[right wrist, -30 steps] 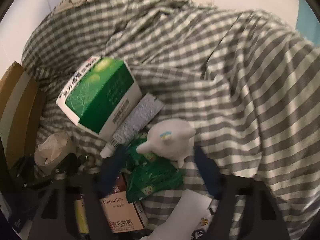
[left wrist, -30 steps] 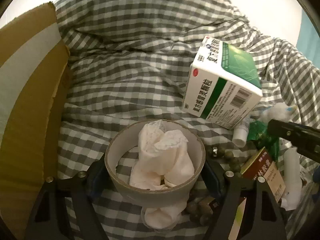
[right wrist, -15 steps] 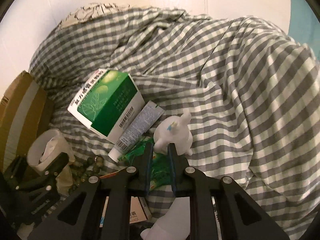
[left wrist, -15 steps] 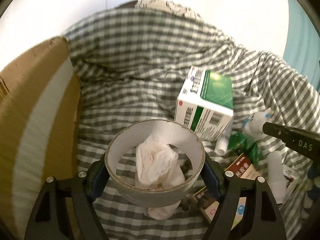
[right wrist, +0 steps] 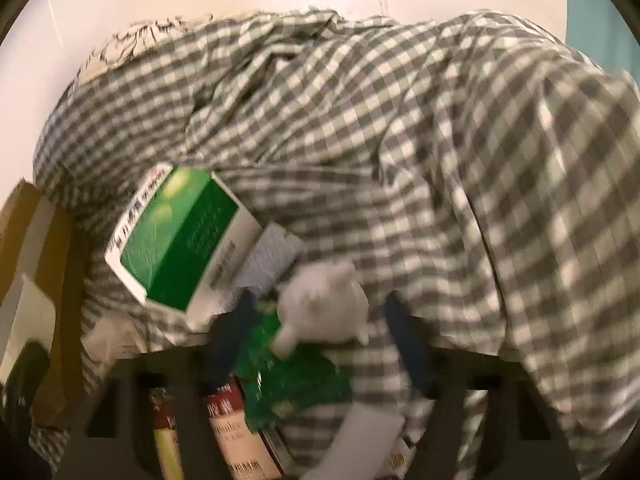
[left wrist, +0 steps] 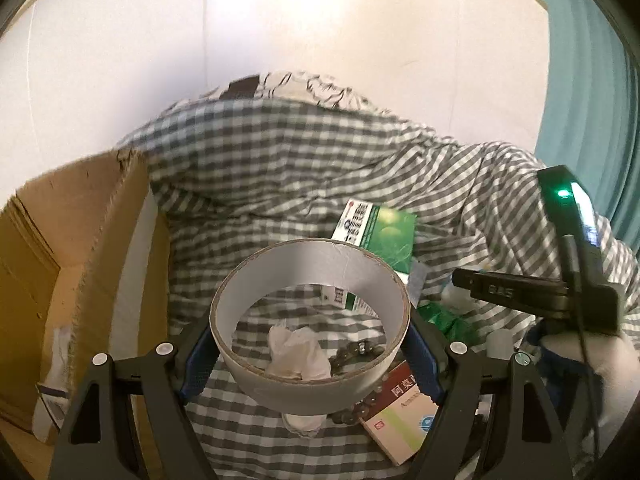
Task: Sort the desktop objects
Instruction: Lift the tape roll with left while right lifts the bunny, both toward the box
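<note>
1. Our left tongs (left wrist: 310, 354) are clamped on a tape roll (left wrist: 310, 332), a wide grey ring with a white inner wall, with one blue pad pressing on each side of it. The roll is held up off the checked cloth (left wrist: 280, 184), its open middle facing the camera.
2. Through the ring we see a crumpled white tissue (left wrist: 298, 350) lying on the cloth, with a string of dark beads (left wrist: 354, 354) just to its right.
3. A cardboard box (left wrist: 80, 264) stands at the left, its flap raised beside the cloth.
4. Behind the roll lies a green and white medicine box (left wrist: 380, 236). A red and white medicine box (left wrist: 404, 416) lies below the roll on the right.
5. Our right tongs (right wrist: 320, 344) are spread wide apart and grip nothing. In the left wrist view their dark body appears at the right edge with a green light lit.
6. Between the spread fingers sits a white animal figurine (right wrist: 326, 308), resting on a green packet (right wrist: 292, 380). The right view is blurred, so we cannot tell whether a finger touches the figurine.
7. In the right wrist view the green and white medicine box (right wrist: 180, 240) sits left of the figurine, with a pale tube (right wrist: 272, 256) tucked against it.
</note>
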### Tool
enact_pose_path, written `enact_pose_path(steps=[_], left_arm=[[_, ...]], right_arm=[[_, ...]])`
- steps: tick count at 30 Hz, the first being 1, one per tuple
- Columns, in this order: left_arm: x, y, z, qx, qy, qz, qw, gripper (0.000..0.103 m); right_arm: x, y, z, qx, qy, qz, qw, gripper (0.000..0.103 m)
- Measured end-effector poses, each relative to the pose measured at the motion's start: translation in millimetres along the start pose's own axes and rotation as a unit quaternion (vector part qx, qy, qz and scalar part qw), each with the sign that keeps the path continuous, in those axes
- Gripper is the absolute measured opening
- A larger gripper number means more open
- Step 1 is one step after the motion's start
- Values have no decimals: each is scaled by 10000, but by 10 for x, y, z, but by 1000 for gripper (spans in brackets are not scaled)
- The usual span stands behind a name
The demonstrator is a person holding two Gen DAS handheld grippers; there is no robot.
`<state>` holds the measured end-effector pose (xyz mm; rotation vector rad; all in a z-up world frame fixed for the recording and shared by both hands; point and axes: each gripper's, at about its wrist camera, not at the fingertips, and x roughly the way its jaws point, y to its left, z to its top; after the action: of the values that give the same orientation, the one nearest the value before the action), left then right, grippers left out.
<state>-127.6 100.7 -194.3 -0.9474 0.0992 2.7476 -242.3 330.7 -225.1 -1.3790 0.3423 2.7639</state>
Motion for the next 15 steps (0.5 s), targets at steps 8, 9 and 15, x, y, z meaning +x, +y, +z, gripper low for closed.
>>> enact_pose_path(steps=[8, 9, 15], left_arm=[[-257, 12, 136, 19, -251, -6, 9997, 82], [-293, 10, 149, 22, -291, -8, 9996, 82], [-599, 29, 236, 11, -570, -12, 9984, 82]], right_arm=[[-260, 71, -73, -124, -346, -1, 9993, 40], [-344, 67, -94, -100, -458, 34, 9989, 40], [-791, 109, -240, -182, -1017, 55, 9946, 40]])
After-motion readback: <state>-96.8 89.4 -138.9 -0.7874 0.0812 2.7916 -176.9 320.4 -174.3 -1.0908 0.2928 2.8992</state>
